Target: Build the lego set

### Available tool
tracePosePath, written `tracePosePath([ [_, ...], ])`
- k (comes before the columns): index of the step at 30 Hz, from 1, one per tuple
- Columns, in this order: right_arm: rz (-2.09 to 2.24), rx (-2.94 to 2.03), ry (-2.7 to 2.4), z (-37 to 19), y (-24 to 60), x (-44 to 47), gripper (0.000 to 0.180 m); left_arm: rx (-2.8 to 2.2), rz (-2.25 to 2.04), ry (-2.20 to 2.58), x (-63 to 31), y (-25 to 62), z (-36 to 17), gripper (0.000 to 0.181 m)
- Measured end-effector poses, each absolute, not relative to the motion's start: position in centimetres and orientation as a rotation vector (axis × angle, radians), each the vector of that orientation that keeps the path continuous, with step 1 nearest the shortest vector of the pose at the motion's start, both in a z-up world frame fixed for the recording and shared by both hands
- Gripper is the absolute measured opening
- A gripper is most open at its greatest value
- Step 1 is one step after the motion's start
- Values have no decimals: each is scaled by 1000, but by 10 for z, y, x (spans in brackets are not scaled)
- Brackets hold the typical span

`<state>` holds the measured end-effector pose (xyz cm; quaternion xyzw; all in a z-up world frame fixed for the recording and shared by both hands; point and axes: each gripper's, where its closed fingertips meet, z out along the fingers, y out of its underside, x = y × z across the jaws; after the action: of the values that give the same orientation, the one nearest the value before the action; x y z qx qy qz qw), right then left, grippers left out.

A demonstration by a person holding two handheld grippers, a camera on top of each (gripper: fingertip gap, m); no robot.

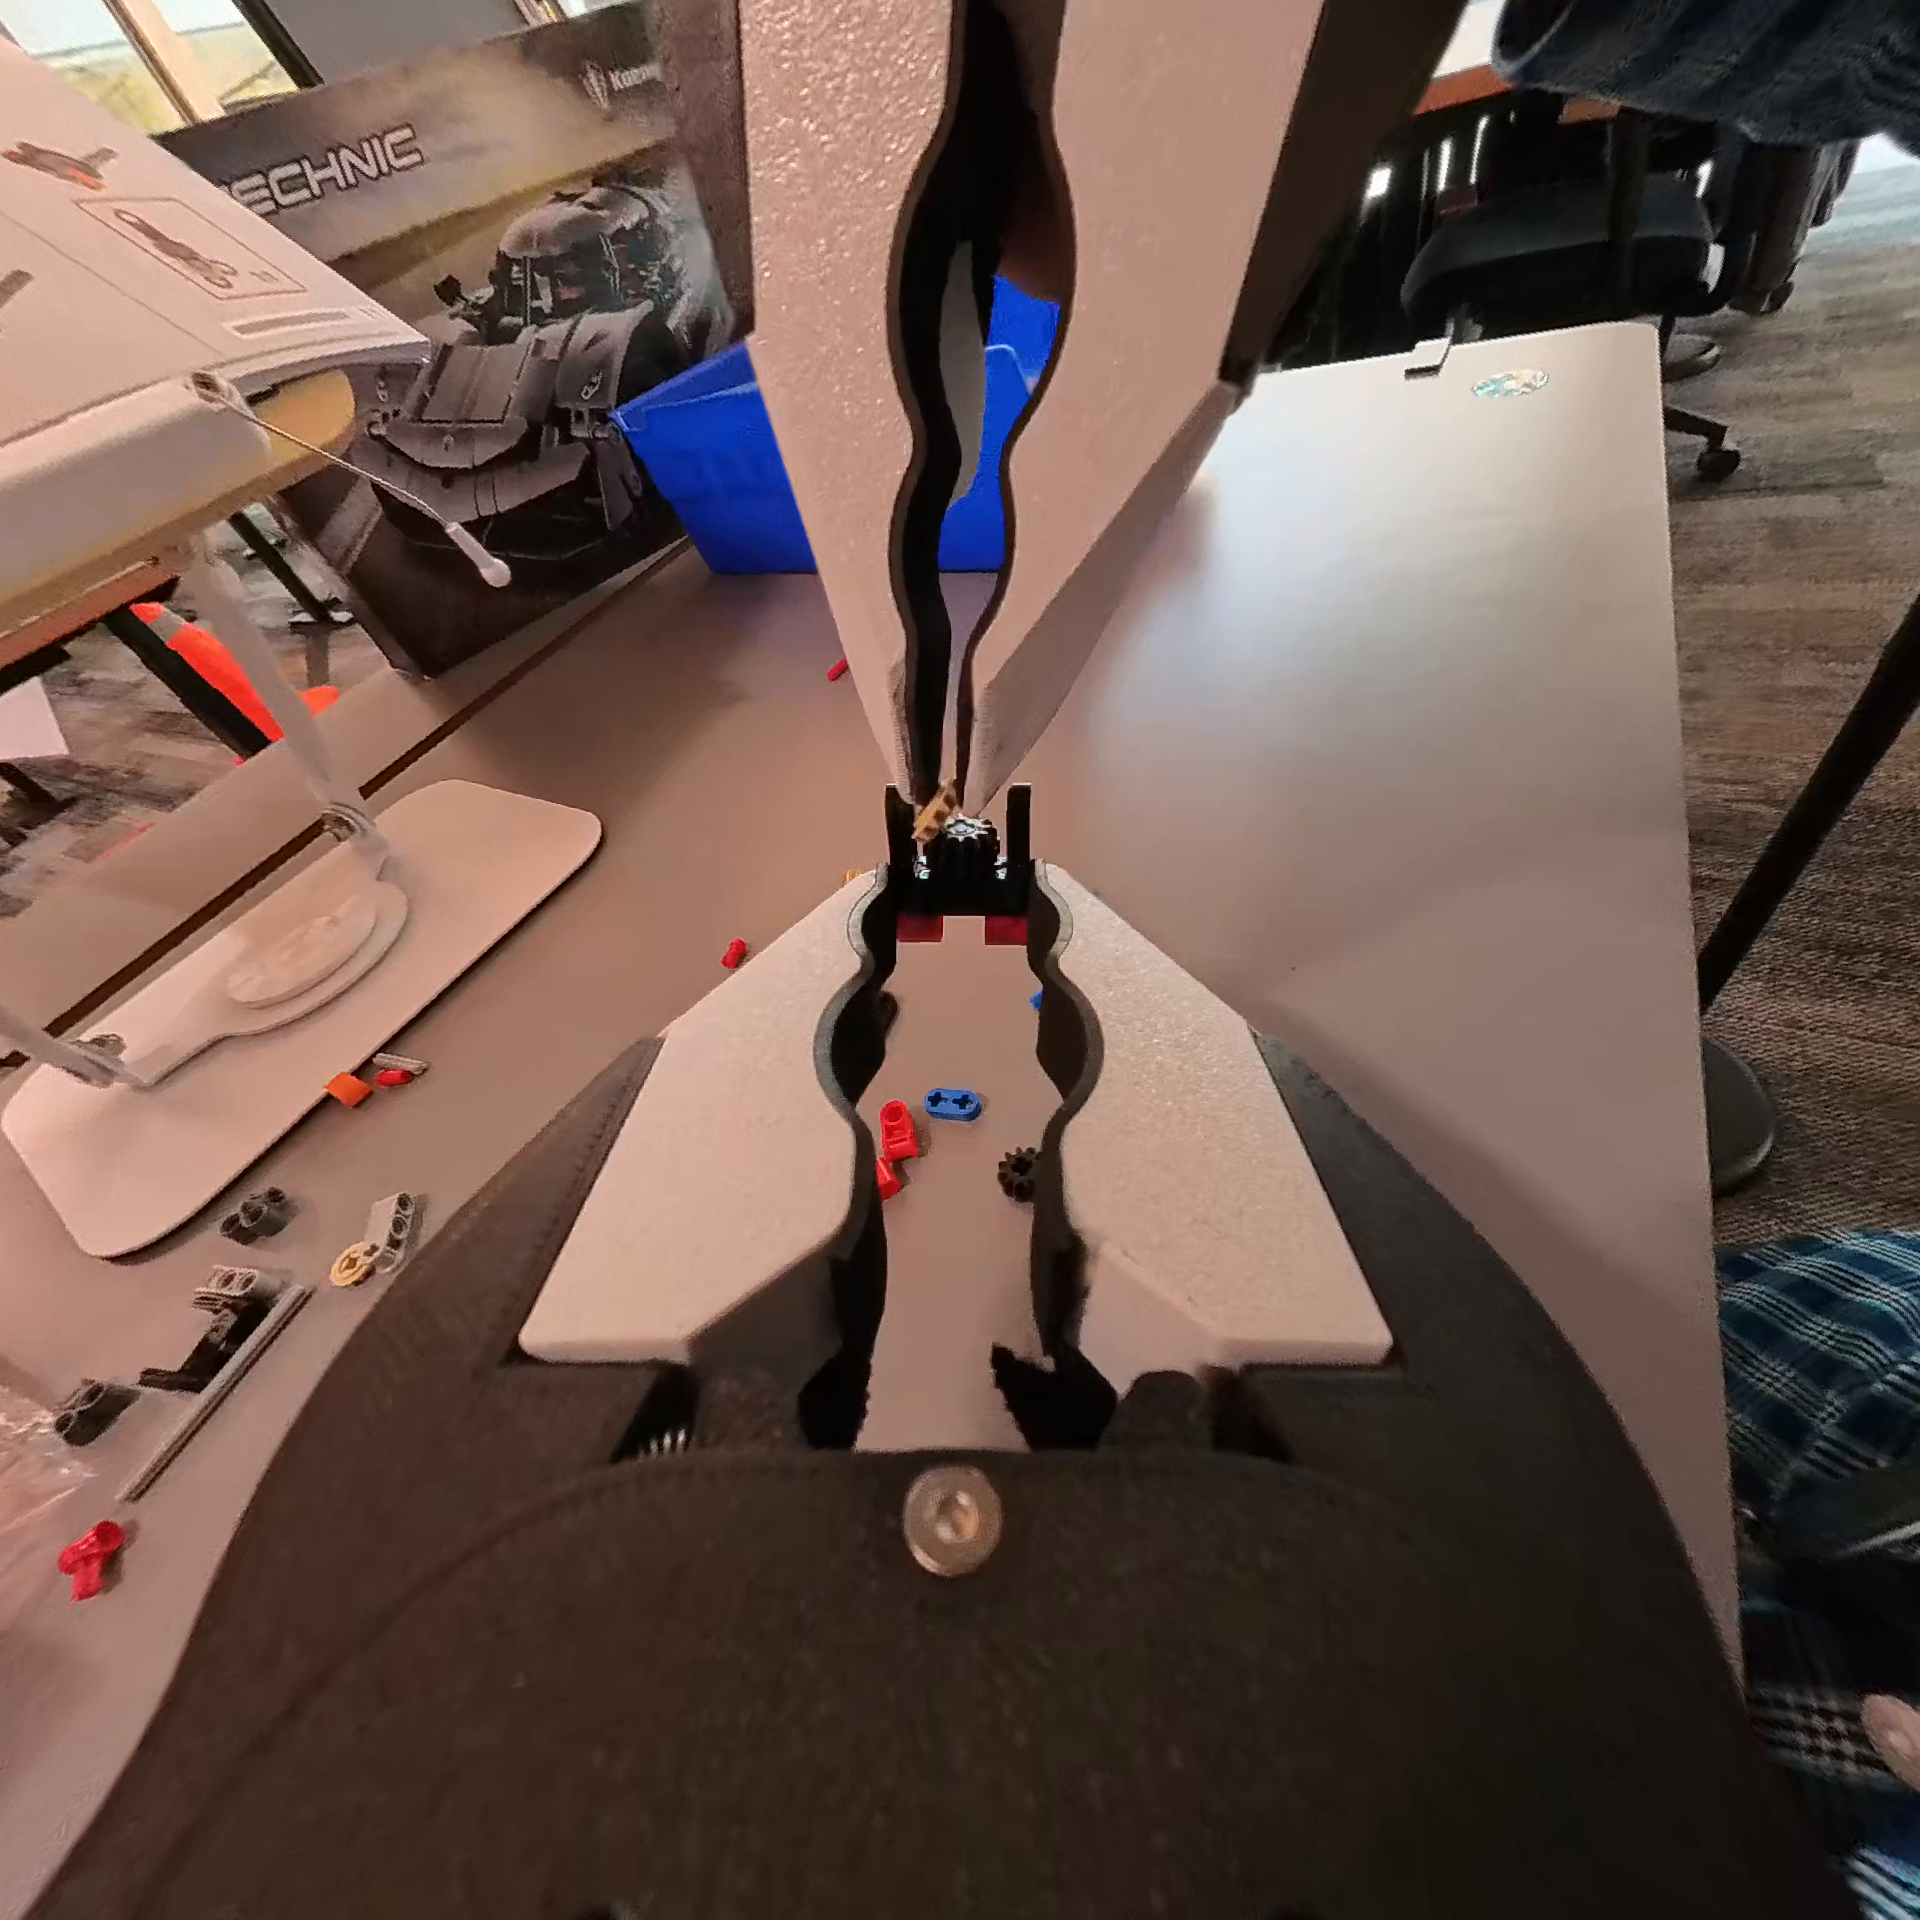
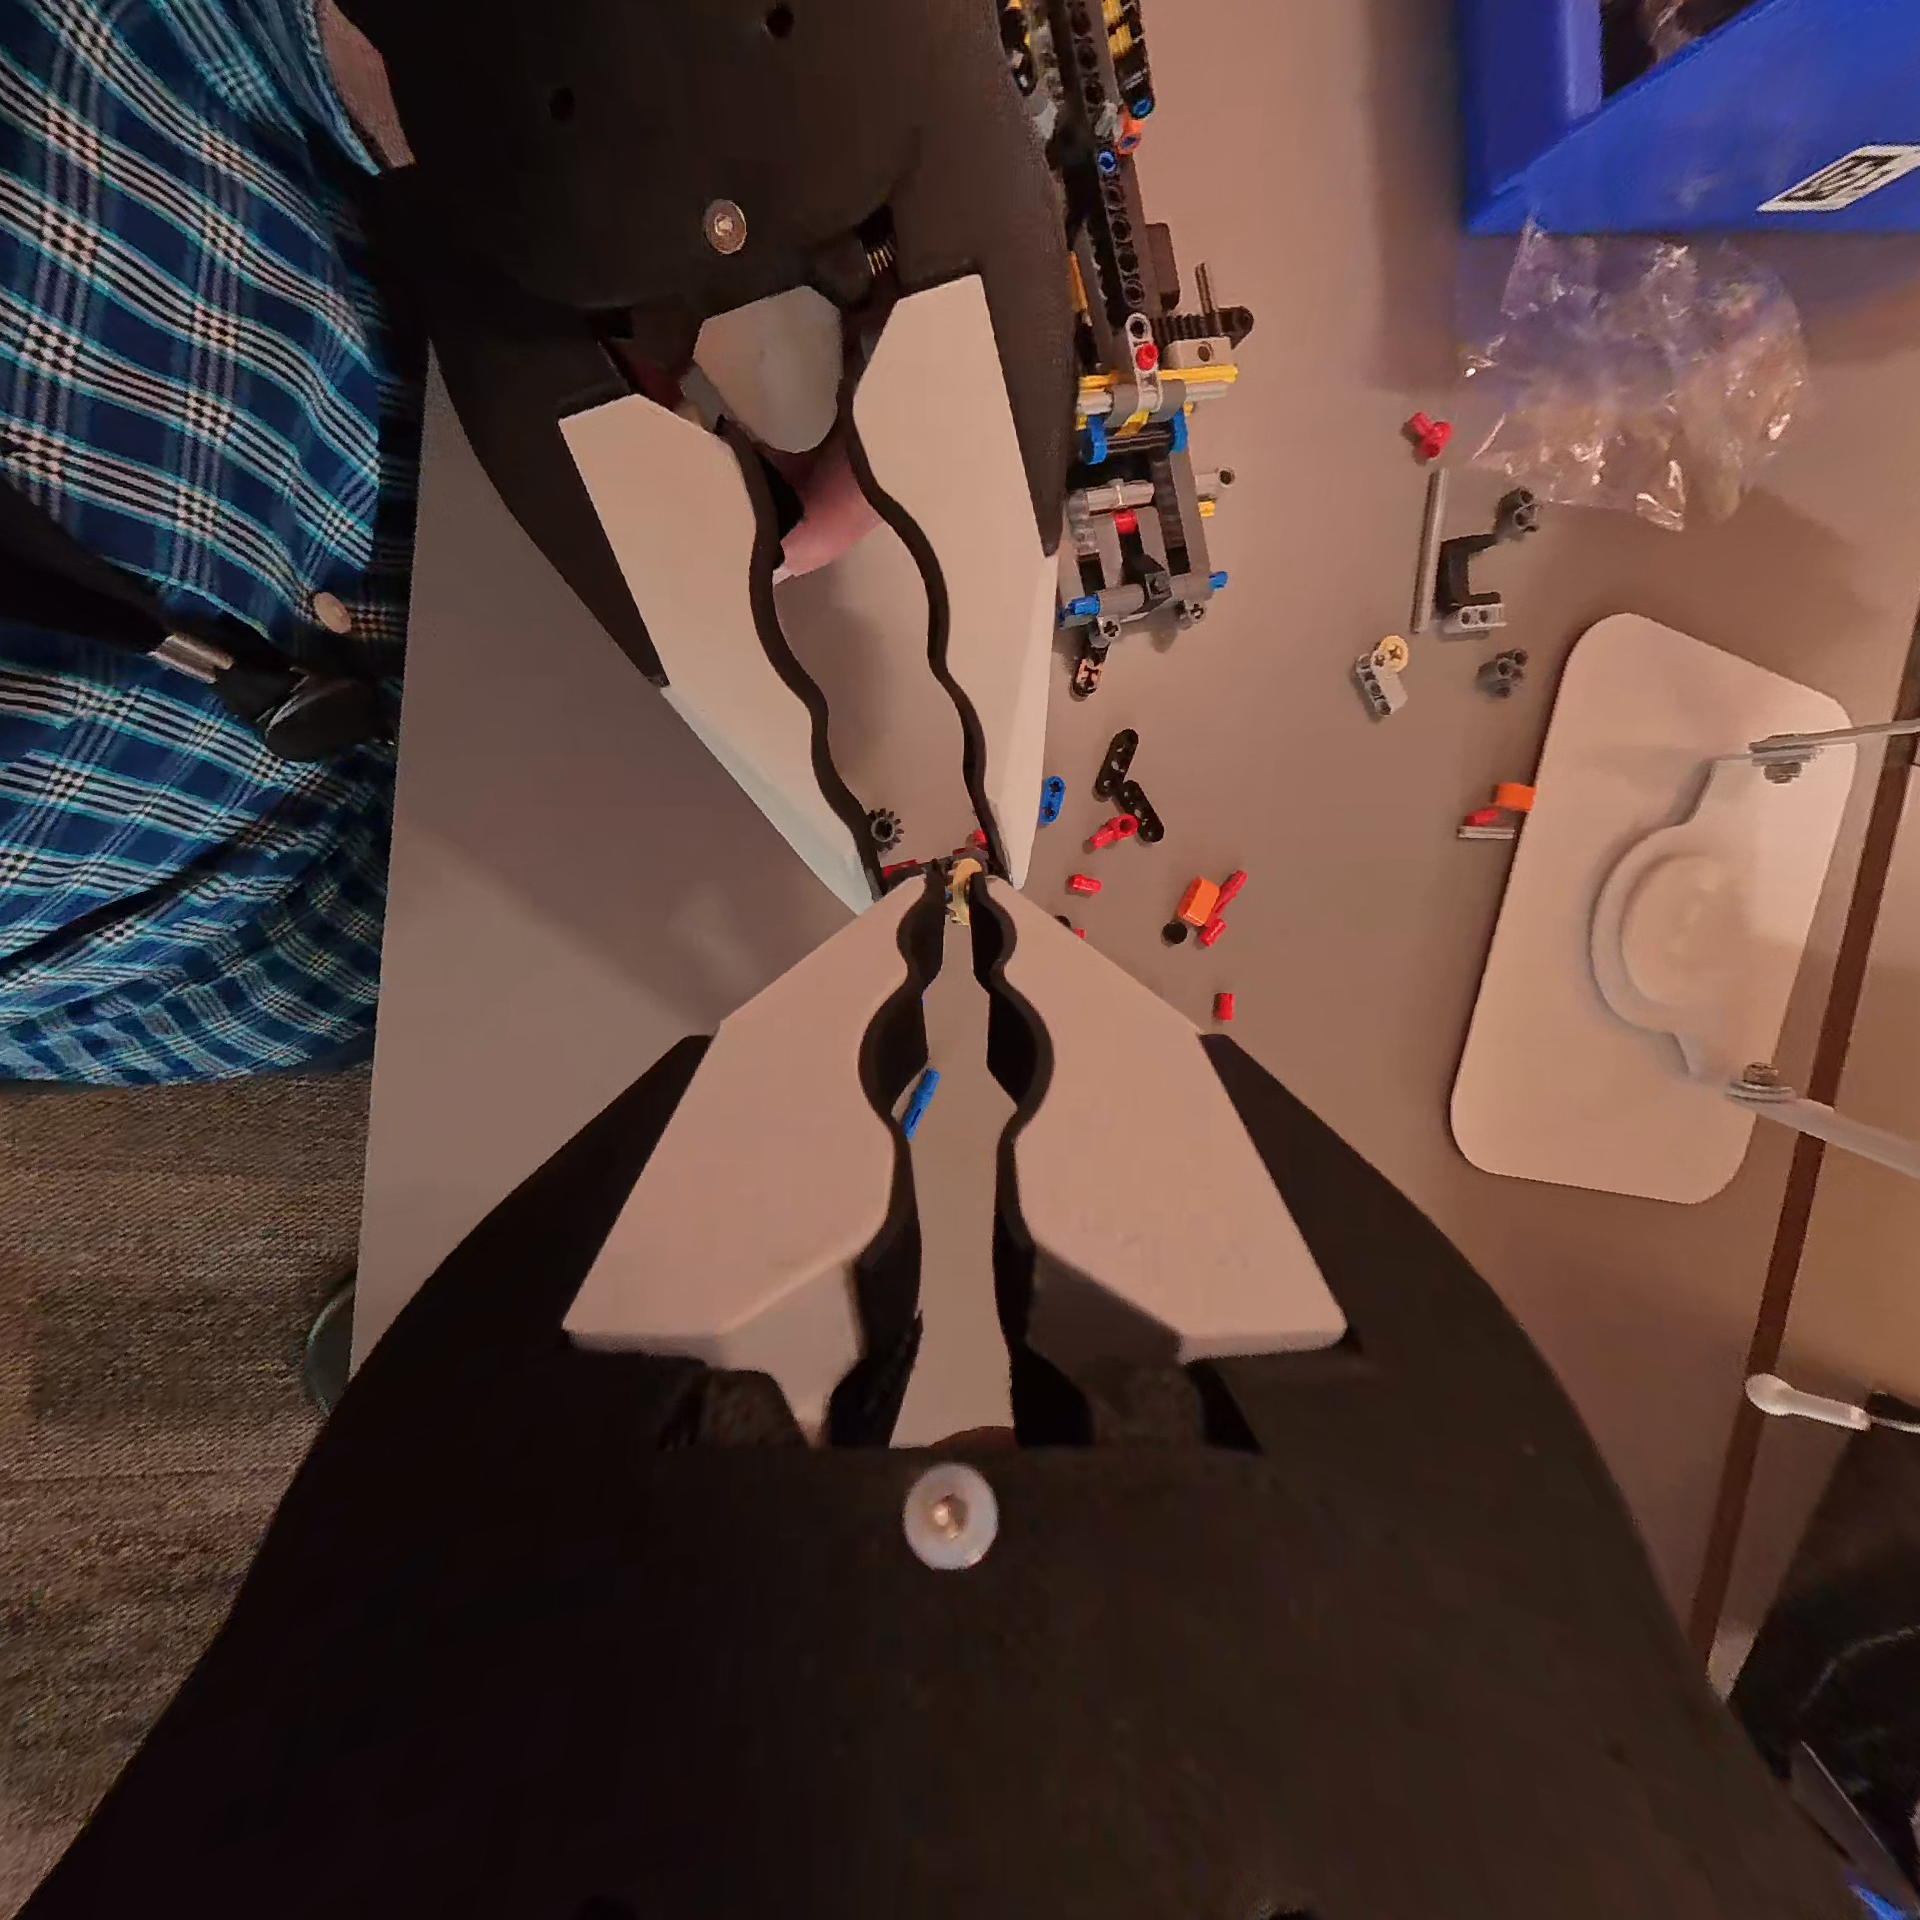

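- The grey tabletop (image 2: pixel 1330 312) fills both views, strewn with loose parts.
- The printed cardboard set box (image 1: pixel 499 343) leans at the upper left of the left wrist view, with a vehicle picture and a brand word on it; a blue plastic bin (image 1: pixel 717 468) stands beside it.
- A white flat stand base (image 1: pixel 312 997) sits at centre left, carrying an open instruction booklet (image 1: pixel 156 281) above it.
- A long black-and-grey part-built lego chassis (image 2: pixel 1132 416) lies at the upper centre of the right wrist view.
- The left gripper (image 1: pixel 961 894), white-fingered with black wavy pads, is clenched on a small black lego frame with a dark gear and red ends (image 1: pixel 961 862) at frame centre.
- The right gripper (image 2: pixel 961 899) is nearly closed, pinching a small tan lego gear (image 2: pixel 962 883) that touches the black frame's top.
- A blue flat two-hole lego link (image 1: pixel 952 1103) and a red lego connector (image 1: pixel 898 1130) lie between the left gripper's fingers, on the table.
- The blue bin carries a black-and-white square code label (image 2: pixel 1849 177) at the upper right.
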<state>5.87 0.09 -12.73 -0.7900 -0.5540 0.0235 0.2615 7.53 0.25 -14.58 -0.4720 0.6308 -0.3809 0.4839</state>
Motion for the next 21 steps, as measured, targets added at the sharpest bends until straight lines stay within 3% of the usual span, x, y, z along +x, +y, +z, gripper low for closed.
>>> tracePosePath([
  [21, 104, -2148, -1522, -126, -3, 62, 1, -1145, -995, 1537, 76, -7, -142, 23],
])
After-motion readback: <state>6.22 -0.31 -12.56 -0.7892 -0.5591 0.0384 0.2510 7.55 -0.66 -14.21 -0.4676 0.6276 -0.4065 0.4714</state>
